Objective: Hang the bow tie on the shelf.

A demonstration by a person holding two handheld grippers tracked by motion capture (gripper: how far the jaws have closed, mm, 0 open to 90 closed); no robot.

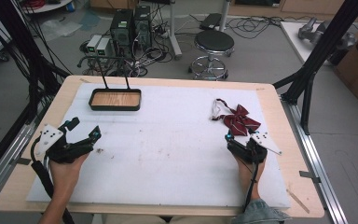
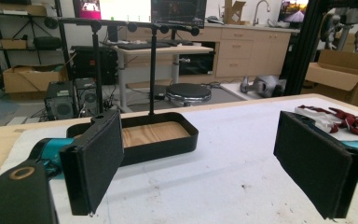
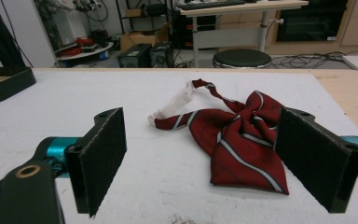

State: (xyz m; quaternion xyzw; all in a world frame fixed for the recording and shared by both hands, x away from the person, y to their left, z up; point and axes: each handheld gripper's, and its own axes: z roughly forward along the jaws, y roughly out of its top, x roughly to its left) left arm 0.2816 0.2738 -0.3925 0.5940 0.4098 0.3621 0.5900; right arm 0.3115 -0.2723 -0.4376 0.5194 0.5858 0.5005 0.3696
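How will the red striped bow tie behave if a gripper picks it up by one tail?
The bow tie lies flat and creased on the white mat, so it is probably soft, floppy cloth. Its white strap curls loosely and would likely dangle. It looks thin, so probably light.

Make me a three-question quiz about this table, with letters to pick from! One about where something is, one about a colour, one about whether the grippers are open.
1. Where does the bow tie lie?
A. in the tray
B. on the white mat, just ahead of the right gripper
C. on the stool

2. What colour is the bow tie?
A. dark red with pale stripes
B. plain green
C. yellow

3. How is the left gripper?
A. shut on the tray
B. shut on nothing
C. open

Answers: 1 B, the high view shows it on the mat. 2 A, plain in the right gripper view. 3 C, its jaws stand wide apart, the tray beyond them.
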